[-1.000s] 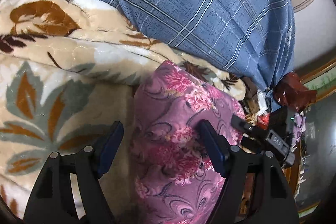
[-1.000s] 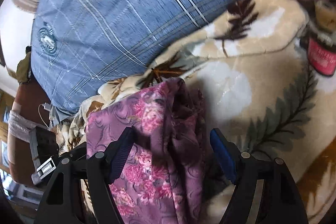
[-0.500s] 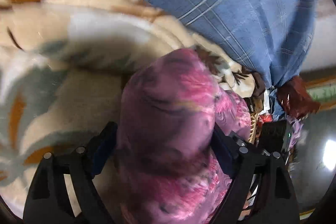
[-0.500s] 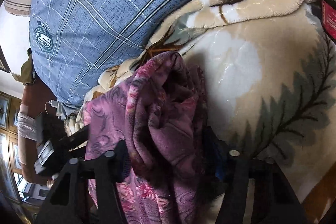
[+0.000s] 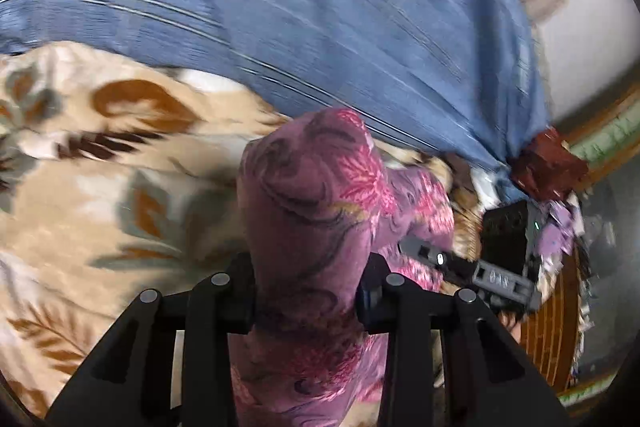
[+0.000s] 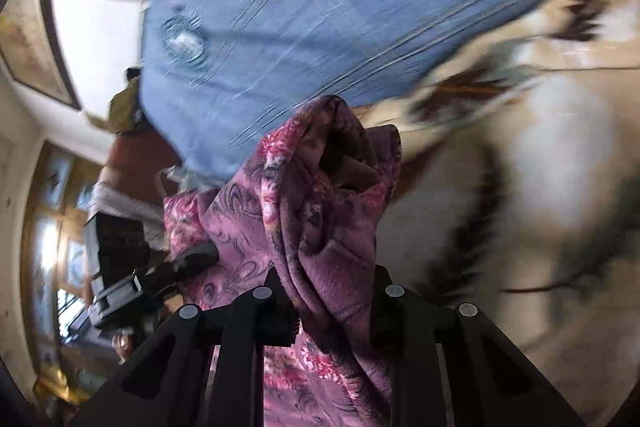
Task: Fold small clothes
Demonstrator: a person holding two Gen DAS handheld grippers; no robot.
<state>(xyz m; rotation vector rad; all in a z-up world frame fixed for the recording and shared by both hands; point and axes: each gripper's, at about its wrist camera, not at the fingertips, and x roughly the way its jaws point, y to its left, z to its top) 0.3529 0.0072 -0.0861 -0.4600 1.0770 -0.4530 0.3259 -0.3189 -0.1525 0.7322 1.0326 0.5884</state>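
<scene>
The left gripper (image 5: 306, 291) is pinching a bunched fold of the pink floral garment (image 5: 316, 195), its two black jaws pressed against either side of the cloth. The right gripper (image 6: 332, 303) is likewise clamping a gathered edge of the same pink floral garment (image 6: 320, 211), with folds of fabric rising in a hump above its jaws. The garment is hanging between the two grippers, stretched sideways from one to the other, and is sitting just above the cream leaf-patterned blanket (image 5: 100, 187); whether it is touching the blanket cannot be told. In the left wrist view the other gripper's black body is showing at the right edge, beside the cloth; in the right wrist view its counterpart is showing at the left. A large blue checked pillow (image 5: 320, 19) is lying behind the garment, resting on the blanket (image 6: 540, 167). A dark red object (image 5: 548, 167) is sitting by the pillow's corner. Both views are blurring with motion.
</scene>
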